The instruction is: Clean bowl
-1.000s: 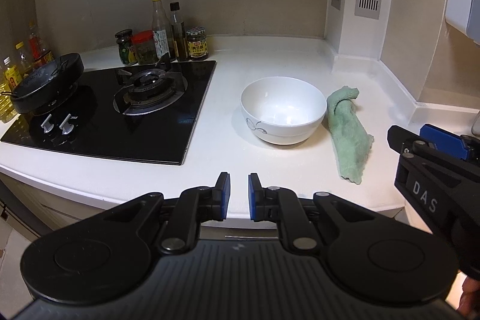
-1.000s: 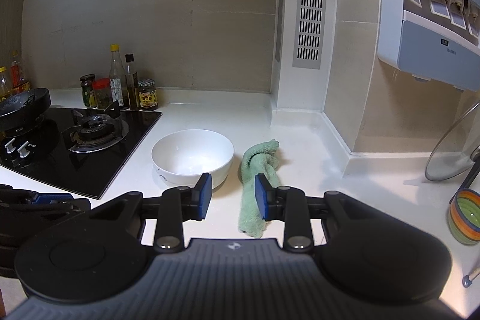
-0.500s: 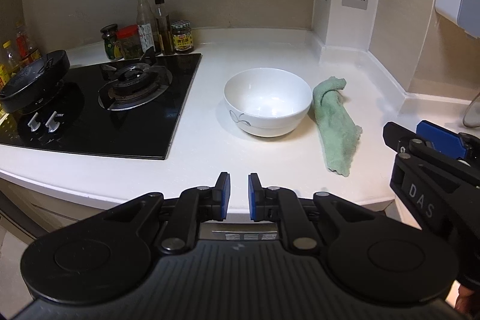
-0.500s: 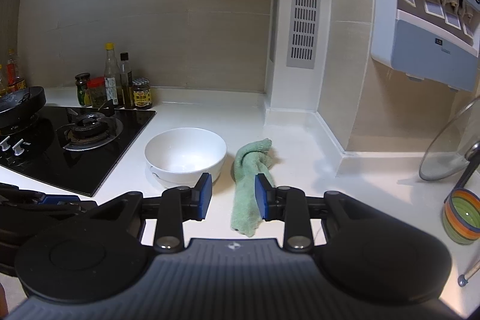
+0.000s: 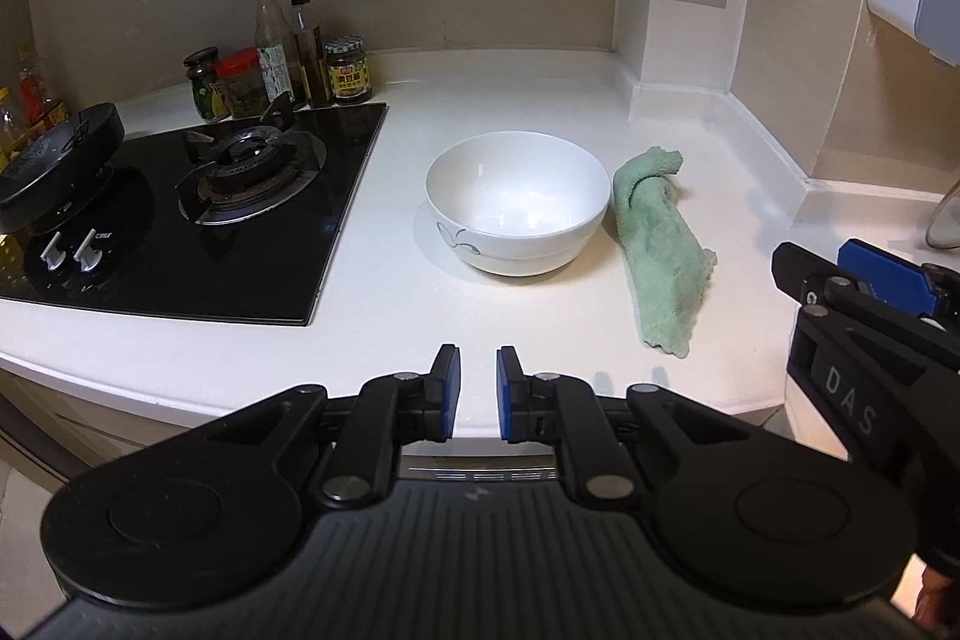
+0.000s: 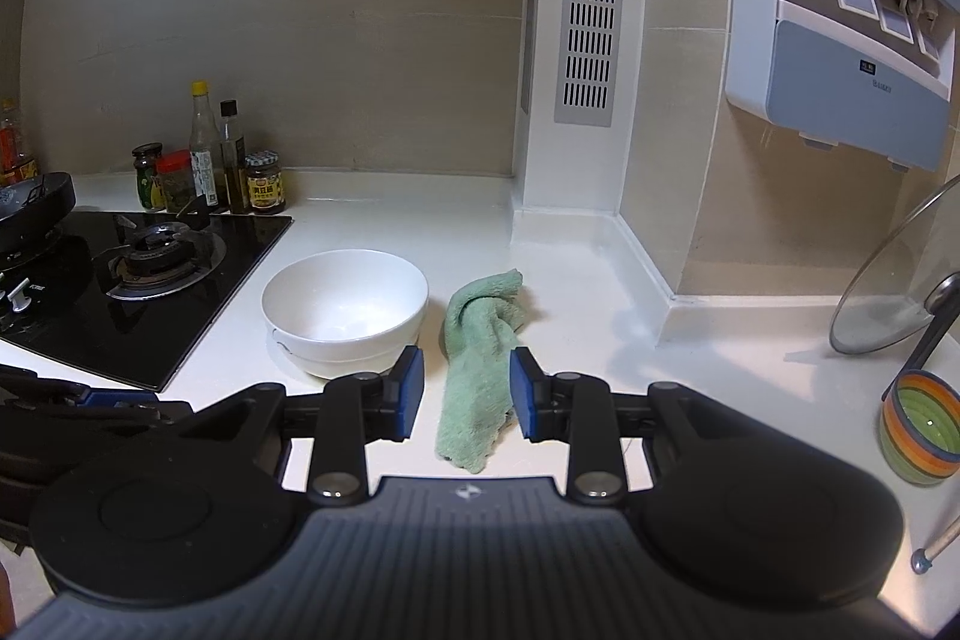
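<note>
A white bowl (image 5: 517,201) stands upright and empty on the white counter (image 5: 420,316); it also shows in the right wrist view (image 6: 345,307). A crumpled green cloth (image 5: 663,244) lies just right of it, also seen in the right wrist view (image 6: 480,358). My left gripper (image 5: 477,391) hangs over the counter's front edge, short of the bowl, jaws narrowly apart and empty. My right gripper (image 6: 467,391) is open and empty, its fingers either side of the cloth's near end, above it. The right gripper shows at the right edge of the left wrist view (image 5: 864,280).
A black gas hob (image 5: 198,214) with a dark pan (image 5: 57,154) lies left of the bowl. Sauce bottles and jars (image 5: 282,58) stand behind it. A striped bowl (image 6: 921,427) and glass lid (image 6: 894,274) are at the right. A wall corner pillar (image 6: 576,148) rises behind.
Both grippers have moved forward a little toward the bowl and cloth. The right gripper's jaws have opened wider. Bowl and cloth have not moved.
</note>
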The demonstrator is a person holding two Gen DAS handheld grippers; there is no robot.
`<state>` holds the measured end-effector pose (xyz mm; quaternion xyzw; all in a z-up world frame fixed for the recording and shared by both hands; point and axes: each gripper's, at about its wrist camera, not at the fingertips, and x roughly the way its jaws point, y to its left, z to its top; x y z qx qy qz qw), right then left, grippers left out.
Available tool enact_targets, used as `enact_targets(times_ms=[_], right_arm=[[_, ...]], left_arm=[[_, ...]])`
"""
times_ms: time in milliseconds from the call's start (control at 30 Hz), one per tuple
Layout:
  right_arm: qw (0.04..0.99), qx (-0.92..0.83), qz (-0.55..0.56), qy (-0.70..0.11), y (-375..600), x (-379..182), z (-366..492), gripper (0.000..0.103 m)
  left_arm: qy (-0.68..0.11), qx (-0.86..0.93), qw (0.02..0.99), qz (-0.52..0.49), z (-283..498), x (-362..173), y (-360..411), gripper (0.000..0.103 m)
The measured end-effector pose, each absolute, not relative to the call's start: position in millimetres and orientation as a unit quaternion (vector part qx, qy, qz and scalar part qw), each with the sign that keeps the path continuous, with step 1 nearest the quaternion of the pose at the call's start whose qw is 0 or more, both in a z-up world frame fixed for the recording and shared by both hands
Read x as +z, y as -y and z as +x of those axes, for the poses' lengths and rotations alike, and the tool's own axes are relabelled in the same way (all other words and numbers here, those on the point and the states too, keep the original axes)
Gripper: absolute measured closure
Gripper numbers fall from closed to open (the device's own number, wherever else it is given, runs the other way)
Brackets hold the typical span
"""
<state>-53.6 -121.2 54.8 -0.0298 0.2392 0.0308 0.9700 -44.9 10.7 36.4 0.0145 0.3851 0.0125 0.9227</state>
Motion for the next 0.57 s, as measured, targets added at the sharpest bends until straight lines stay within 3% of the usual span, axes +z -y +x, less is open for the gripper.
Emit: enact_targets(times_ms=[567], right_arm=[[0.967,0.033,-0.044,-0.25,126.4,47.3,-29.5,0.076]], left_arm=[[-0.366,0.033,0.928,0.06,-23.9,34.1,9.0,0.089]])
